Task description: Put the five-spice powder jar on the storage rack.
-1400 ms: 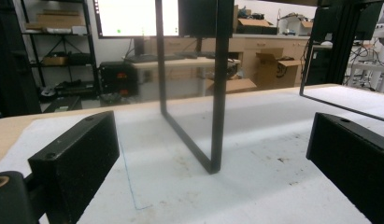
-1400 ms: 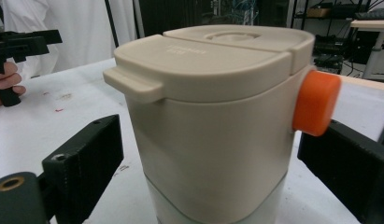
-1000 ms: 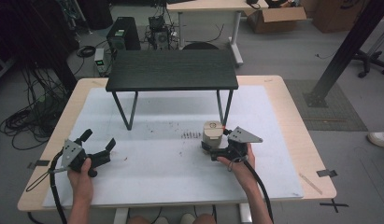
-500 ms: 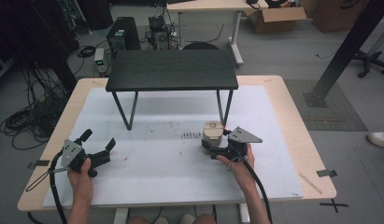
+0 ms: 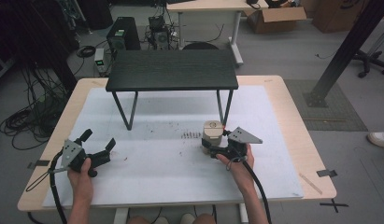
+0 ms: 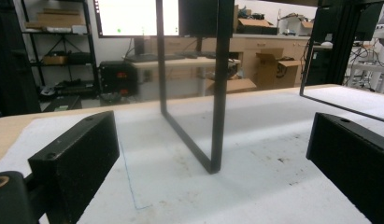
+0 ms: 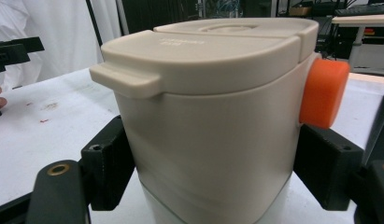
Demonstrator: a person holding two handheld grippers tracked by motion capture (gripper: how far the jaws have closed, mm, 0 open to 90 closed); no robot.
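A beige lidded container [image 5: 212, 133] with an orange round button [image 7: 323, 93] stands upright on the white mat [image 5: 157, 163], right of centre. My right gripper [image 5: 209, 147] is shut on the container [image 7: 208, 130], one black jaw pressed against each side low down. Near the table's front left, my left gripper [image 5: 98, 139] is held open with nothing between its jaws. From the left gripper view, the left gripper [image 6: 217, 140] faces a black metal leg [image 6: 217, 93] of the small table. The left gripper [image 7: 12, 51] also appears far off in the right gripper view.
A small black table [image 5: 171, 70] on thin metal legs stands at the back of the mat, just behind the container. Small dark specks [image 5: 190, 136] lie on the mat left of the container. Cables and computer gear sit on the floor beyond the table.
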